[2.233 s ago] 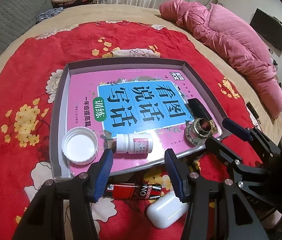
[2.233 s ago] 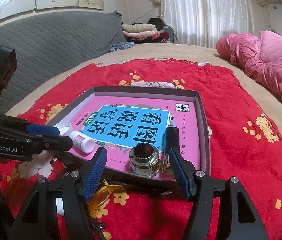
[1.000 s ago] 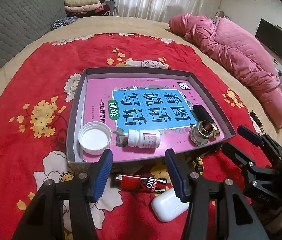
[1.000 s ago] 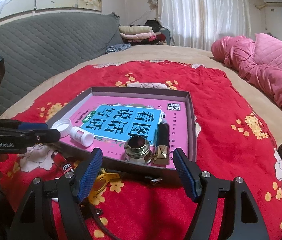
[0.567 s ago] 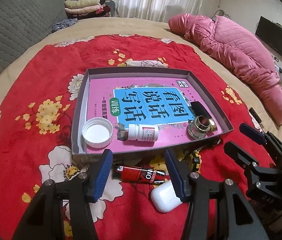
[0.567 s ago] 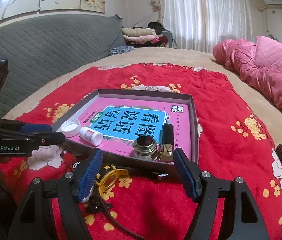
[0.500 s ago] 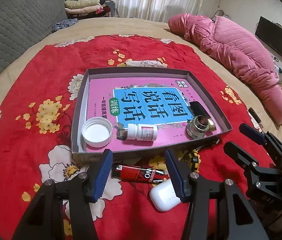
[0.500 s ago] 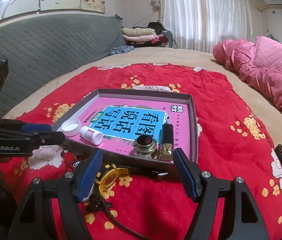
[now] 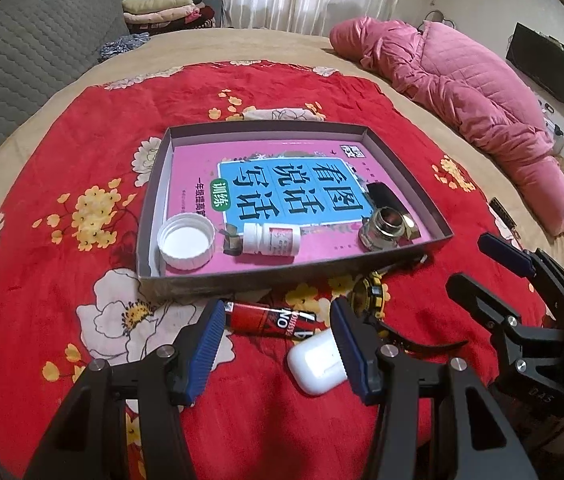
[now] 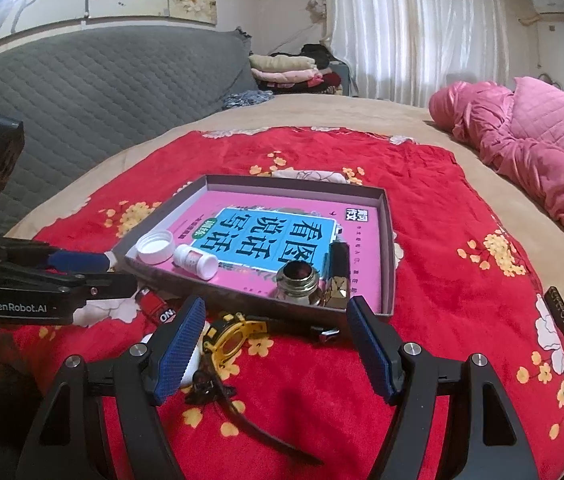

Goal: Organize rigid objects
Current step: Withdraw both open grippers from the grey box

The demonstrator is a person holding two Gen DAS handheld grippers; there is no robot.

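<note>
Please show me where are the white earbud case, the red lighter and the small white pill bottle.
white earbud case [image 9: 314, 364], left wrist view, on its smooth lid.
red lighter [image 9: 270, 318], left wrist view, middle of its printed body.
small white pill bottle [image 9: 272, 239], left wrist view, on its label.

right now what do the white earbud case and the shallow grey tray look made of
Rounded white earbud case: probably hard glossy plastic, smooth with a soft sheen. Shallow grey tray: likely matte cardboard, judging by its thin, flat, folded-looking walls.
</note>
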